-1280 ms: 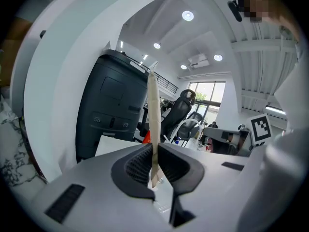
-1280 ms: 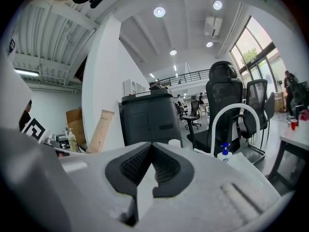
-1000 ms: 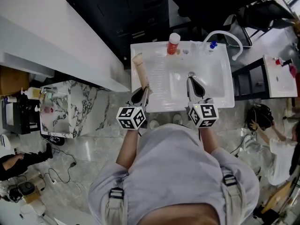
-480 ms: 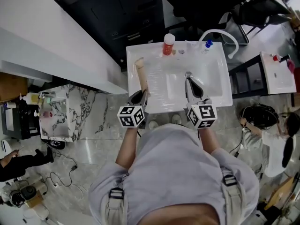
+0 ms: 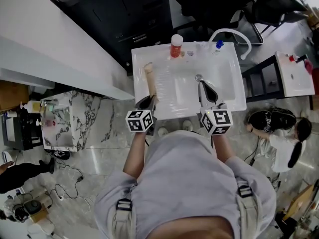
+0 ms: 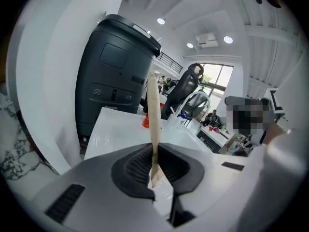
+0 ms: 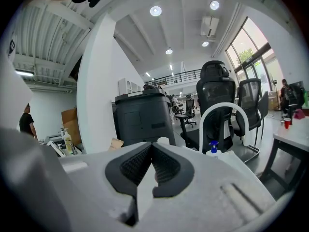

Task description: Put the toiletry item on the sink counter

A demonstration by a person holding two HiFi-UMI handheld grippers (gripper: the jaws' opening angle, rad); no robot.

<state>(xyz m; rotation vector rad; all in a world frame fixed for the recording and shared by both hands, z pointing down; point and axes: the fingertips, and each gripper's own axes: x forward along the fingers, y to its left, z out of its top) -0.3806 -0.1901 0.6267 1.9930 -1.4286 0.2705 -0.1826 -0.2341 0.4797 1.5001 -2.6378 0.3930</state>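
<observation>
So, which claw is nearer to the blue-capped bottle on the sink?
Right. The right claw is in front of the blue-capped bottle; the left claw is across the sink, holding a tube.

I see a red bottle (image 5: 176, 46) with a white cap, well left of a small blue-capped bottle (image 5: 218, 45) that sits under a white arched faucet (image 5: 230, 34). A black cabinet (image 5: 134, 19) stands behind them. A marble-patterned stand (image 5: 65, 116) rests on the floor (image 5: 99, 158) at left, and a person (image 5: 281, 138) crouches at right.

right gripper (image 7: 151, 148) w/ jaws closed, nothing btwn them, white faucet arch (image 7: 223, 105) behind, lil blue-cap bottle (image 7: 214, 147) under it, black office chairs (image 7: 217, 81) further back
</observation>
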